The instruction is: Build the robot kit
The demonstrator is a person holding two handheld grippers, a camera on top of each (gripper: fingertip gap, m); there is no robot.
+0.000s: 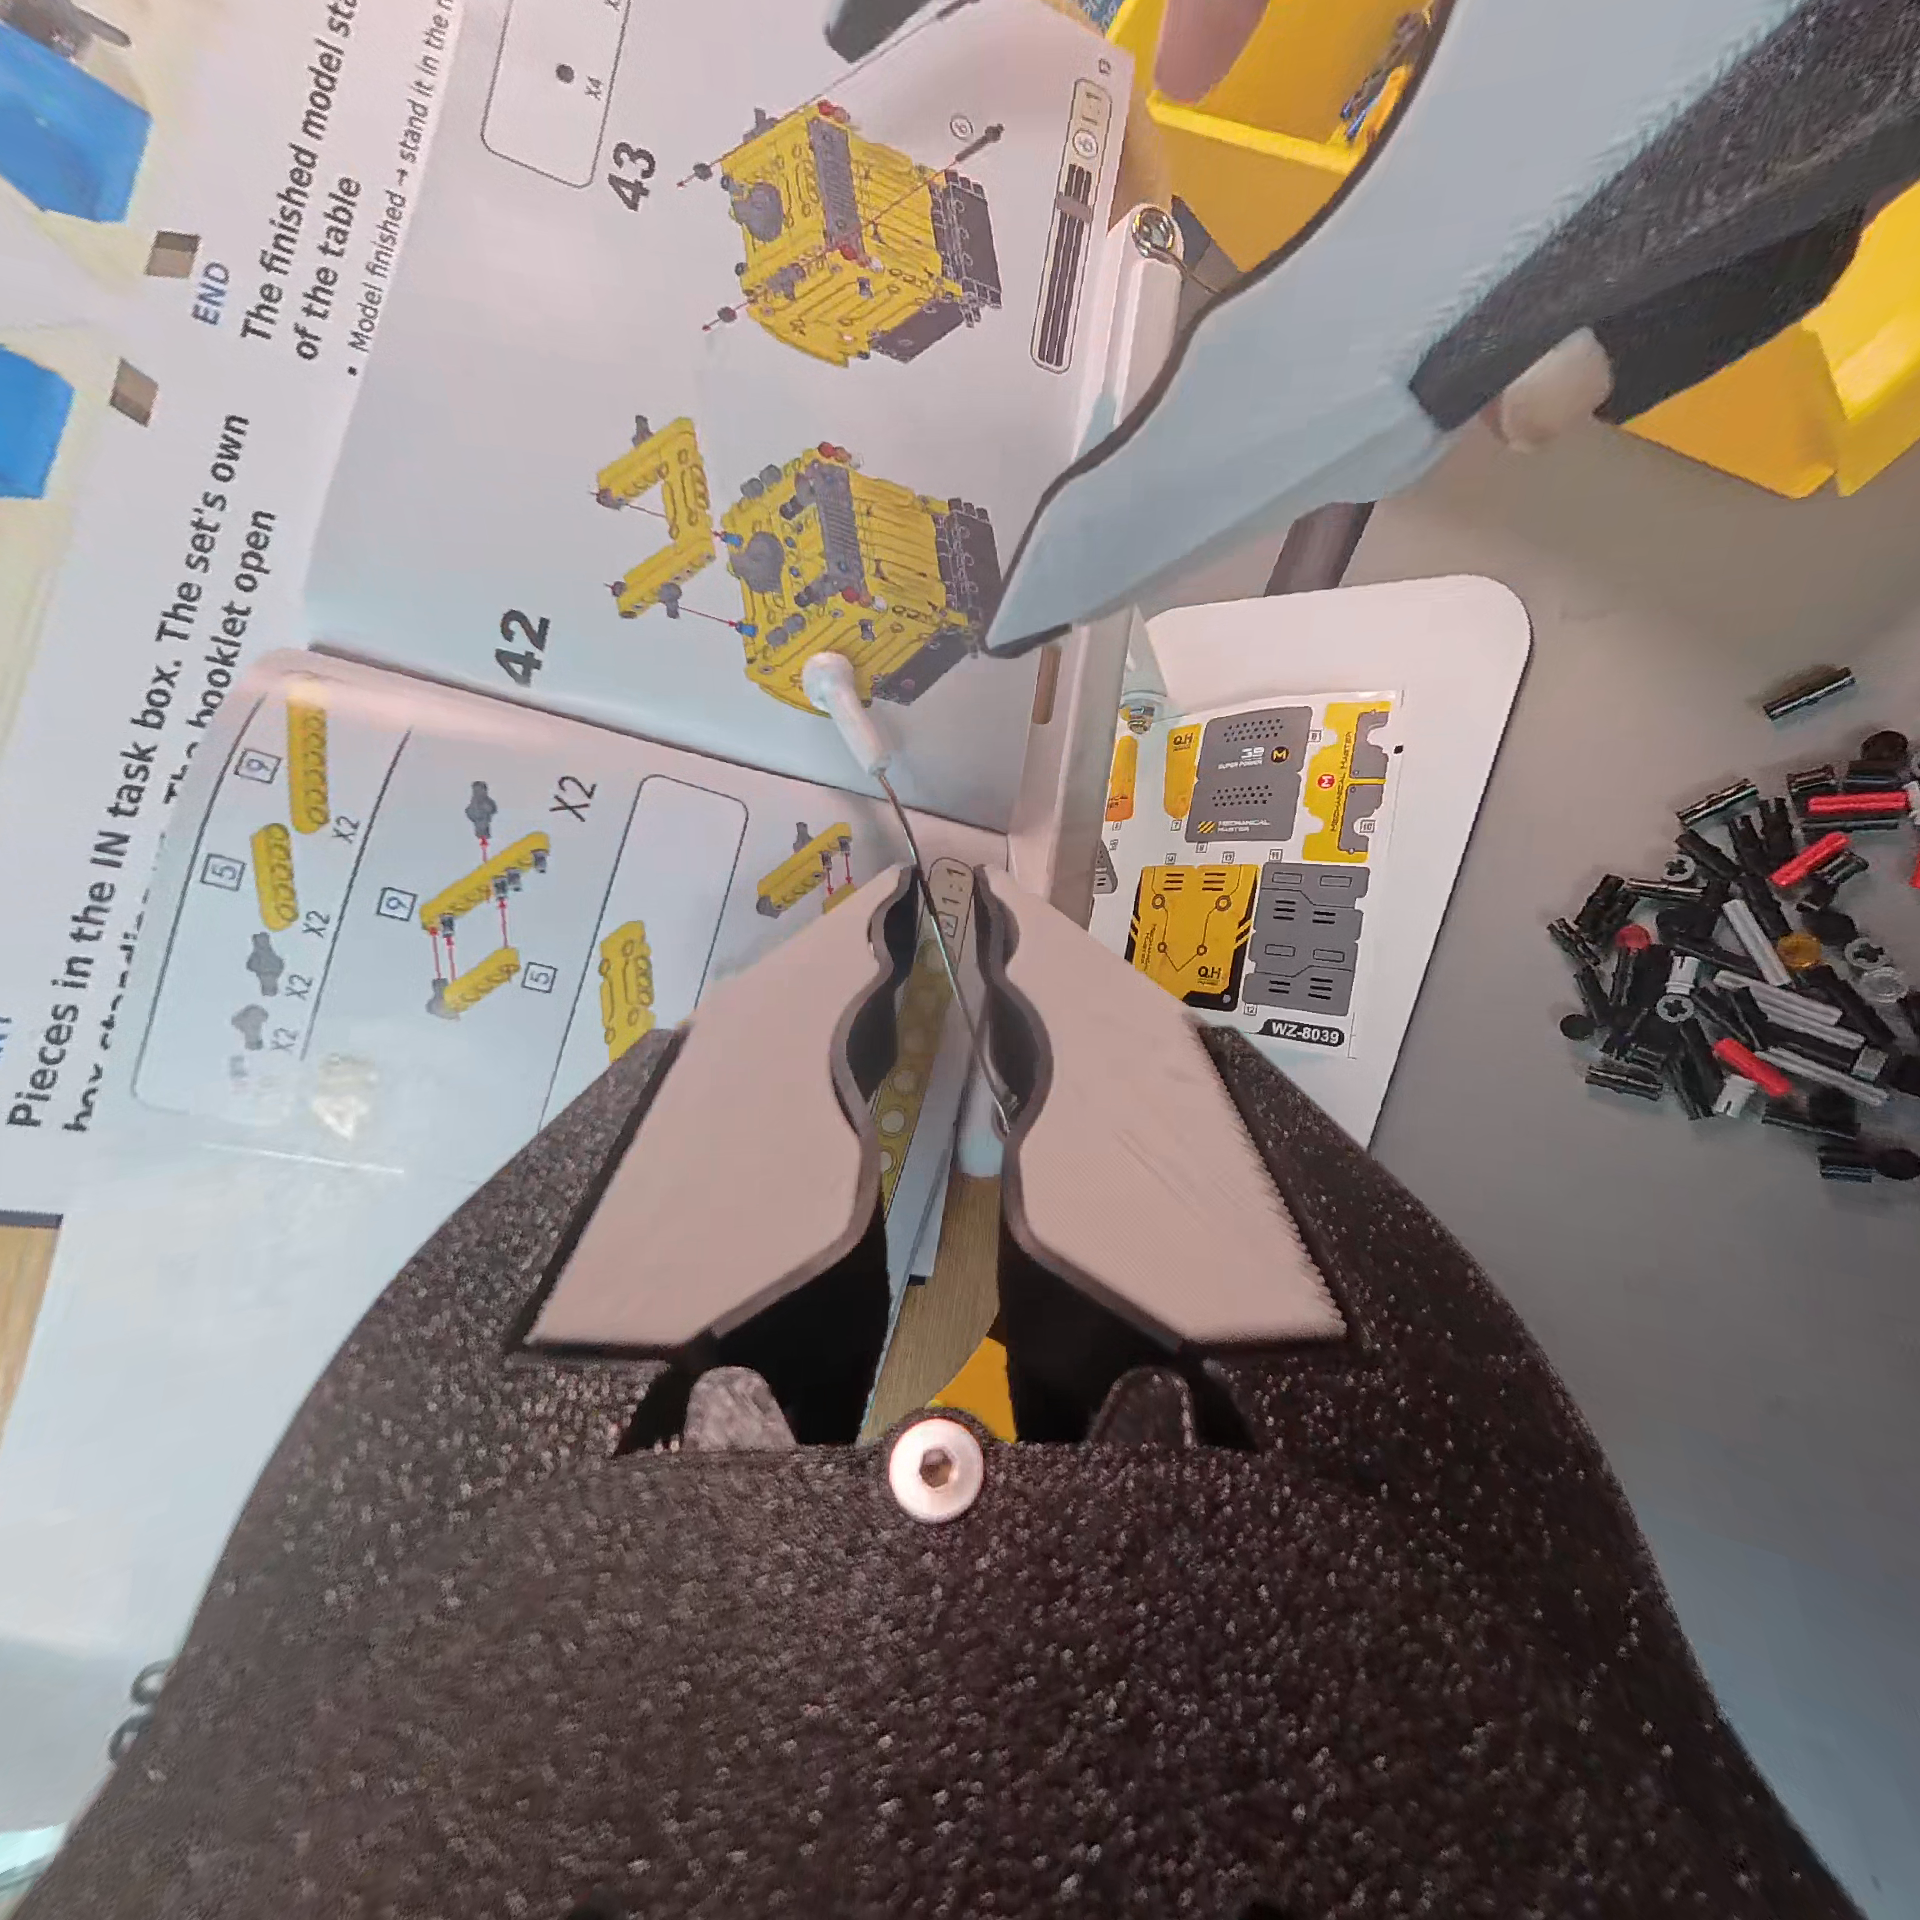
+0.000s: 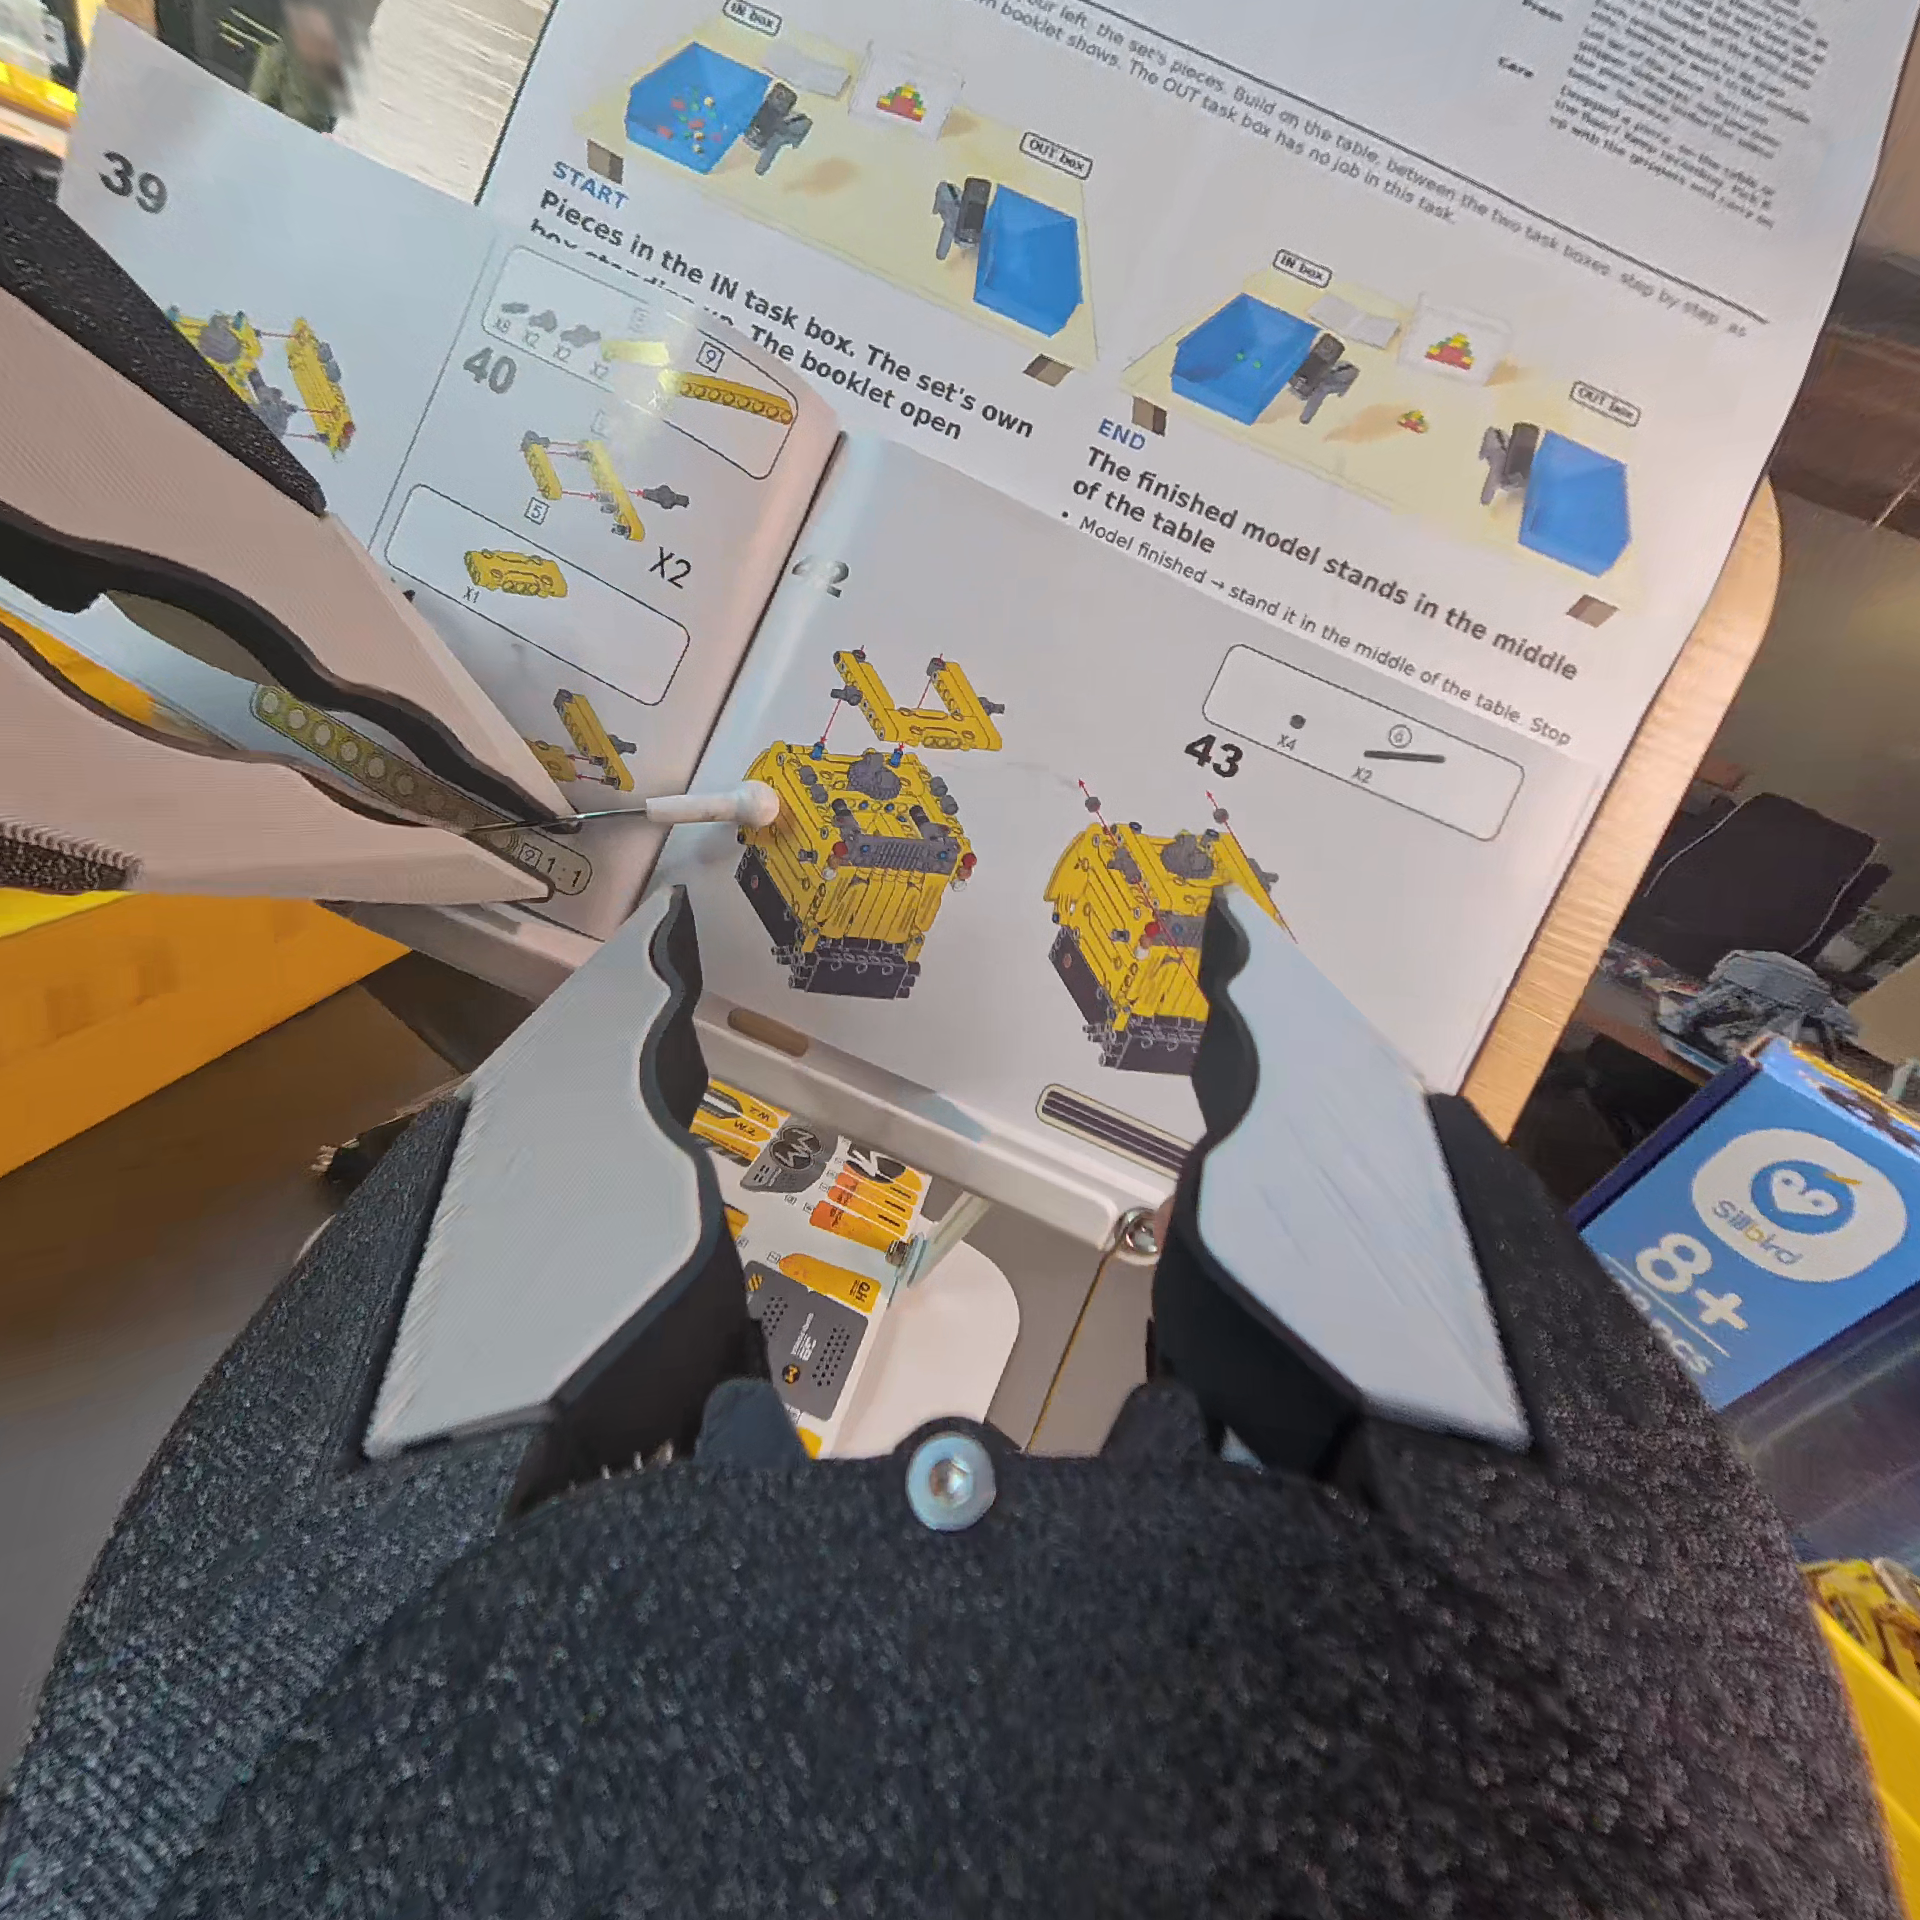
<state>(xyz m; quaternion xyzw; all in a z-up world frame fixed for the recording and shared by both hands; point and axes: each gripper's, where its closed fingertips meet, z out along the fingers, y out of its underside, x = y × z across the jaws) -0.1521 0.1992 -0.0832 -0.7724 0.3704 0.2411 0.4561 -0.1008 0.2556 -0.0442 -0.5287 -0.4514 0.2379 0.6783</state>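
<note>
Up close, the left gripper (image 1: 943,883) has its fingers nearly together, pinching the lower edge of an open instruction booklet (image 1: 727,436) and the thin wire of a white-tipped page holder (image 1: 844,694) that lies across the page. The booklet stands on a white stand (image 2: 1049,1174) in front of a larger printed sheet (image 2: 1247,312). The right gripper (image 2: 940,904) has its fingers spread wide and empty, close to the booklet's right page. A sticker sheet (image 1: 1247,862) lies under the stand, and small black, grey and red pieces (image 1: 1756,966) lie heaped on the grey surface (image 1: 1558,1351) near a yellow bin (image 1: 1870,395).
</note>
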